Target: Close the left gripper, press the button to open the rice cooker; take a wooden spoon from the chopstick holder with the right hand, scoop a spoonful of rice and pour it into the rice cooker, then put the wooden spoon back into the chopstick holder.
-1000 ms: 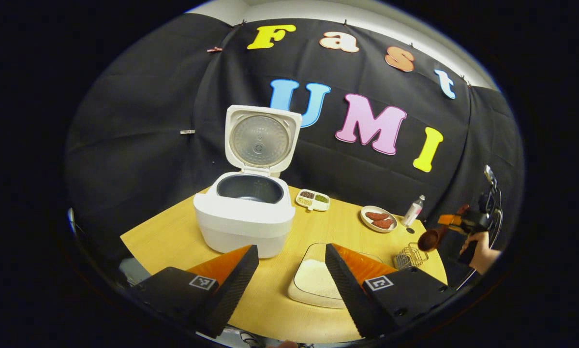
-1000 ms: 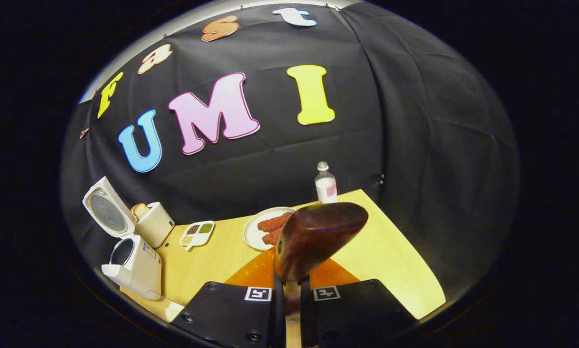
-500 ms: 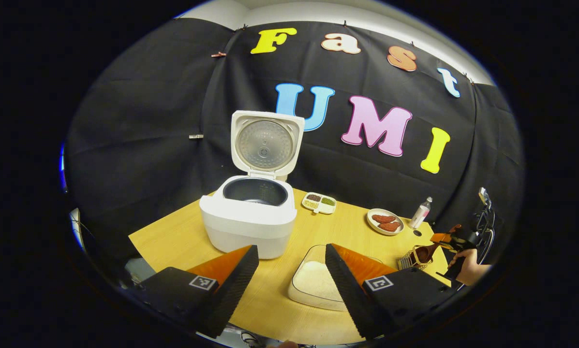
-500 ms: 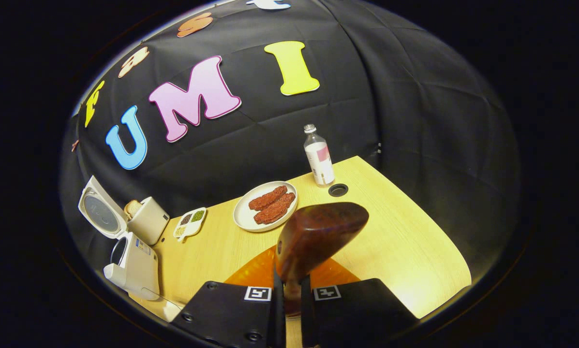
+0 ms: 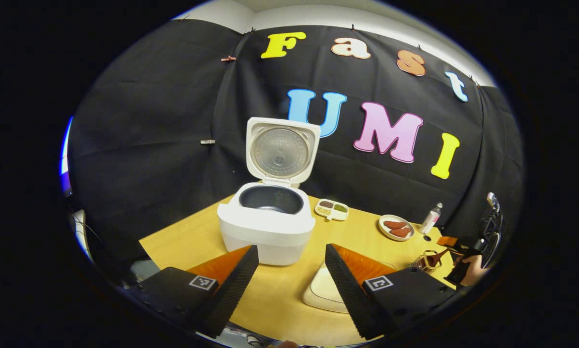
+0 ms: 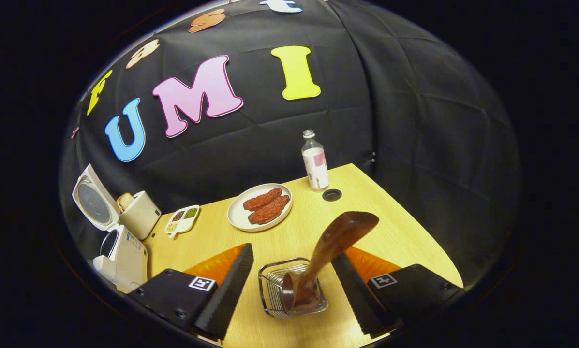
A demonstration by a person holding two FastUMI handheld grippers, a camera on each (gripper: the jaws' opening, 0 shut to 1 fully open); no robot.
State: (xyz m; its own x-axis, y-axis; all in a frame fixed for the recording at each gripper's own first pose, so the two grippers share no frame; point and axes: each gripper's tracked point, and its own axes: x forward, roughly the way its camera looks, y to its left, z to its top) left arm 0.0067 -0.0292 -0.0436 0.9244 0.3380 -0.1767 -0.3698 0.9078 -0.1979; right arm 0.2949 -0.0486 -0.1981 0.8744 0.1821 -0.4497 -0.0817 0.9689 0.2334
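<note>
Right gripper view: wooden table (image 6: 391, 241), dark-draped booth; both tongs (image 6: 294, 285) (image 5: 291, 280) gape wide.

Left gripper's finger hides near half of rice dish (image 5: 318, 295), wooden spoon (image 5: 433, 259) & chopstick holder (image 5: 421, 263) too small to make out there, toaster (image 6: 138, 220) partly behind rice cooker (image 6: 120, 251).

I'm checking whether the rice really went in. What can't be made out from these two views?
- Rice cooker pot floor, left gripper view: hidden by its own rim.
- Rice dish, left gripper view: largely covered by the left gripper finger.
- Wooden spoon handle end in the chopstick holder, right gripper view: too dark.
</note>
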